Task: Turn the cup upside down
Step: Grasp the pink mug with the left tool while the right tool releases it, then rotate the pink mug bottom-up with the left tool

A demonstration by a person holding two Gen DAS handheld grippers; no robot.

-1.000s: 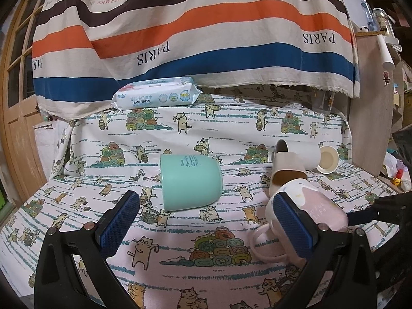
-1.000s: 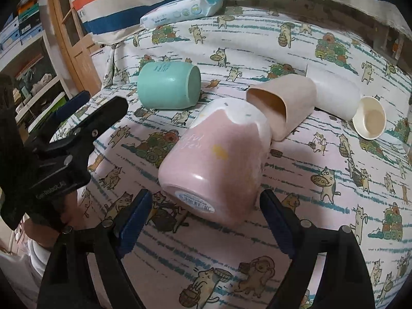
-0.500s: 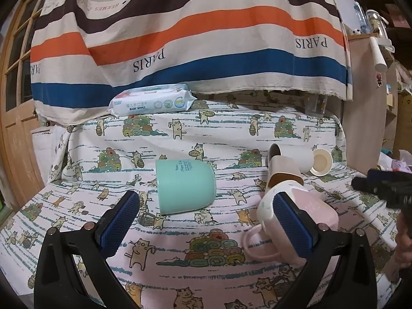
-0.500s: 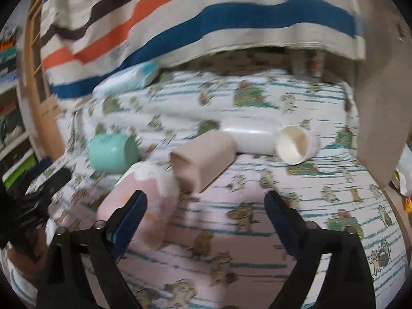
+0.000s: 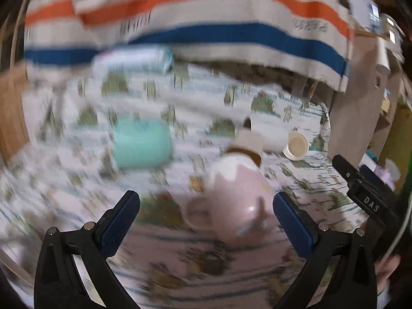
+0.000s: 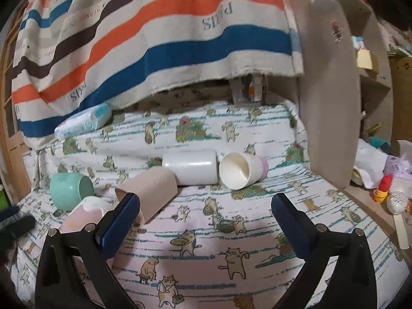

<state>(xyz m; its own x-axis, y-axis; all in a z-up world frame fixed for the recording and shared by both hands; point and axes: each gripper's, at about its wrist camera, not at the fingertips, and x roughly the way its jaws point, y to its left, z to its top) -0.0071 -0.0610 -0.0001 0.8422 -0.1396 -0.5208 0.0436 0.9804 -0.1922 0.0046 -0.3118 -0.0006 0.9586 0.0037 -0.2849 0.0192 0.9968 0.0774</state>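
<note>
Far left in the right wrist view, a mint green cup [image 6: 68, 191] lies on its side on the cat-print cloth [image 6: 206, 252], mouth turned toward the middle. Just beside it the pink mug [image 6: 85, 215] is also down on its side, partly hidden behind the left finger of the right gripper [image 6: 206, 215]. That gripper's jaws stand wide apart with only bare cloth between them, holding nothing. Next along, a beige cup [image 6: 149, 191] lies tipped over, its closed end touching a white cylinder [image 6: 190, 166], which lies flat. Right of that, a cream cup [image 6: 238, 170] rests on its side with its mouth facing the camera. Behind them all, a pack of baby wipes [image 6: 83, 123] sits under the hanging striped blanket [image 6: 154, 38].

Over in the left wrist view, everything is smeared by motion. The left gripper [image 5: 206, 217] is spread wide, and the pink mug [image 5: 237, 200] sits between its fingers, handle to the left, but neither blue pad appears to touch it. The right gripper's black tip [image 5: 360, 182] pokes in at the right edge.
</note>
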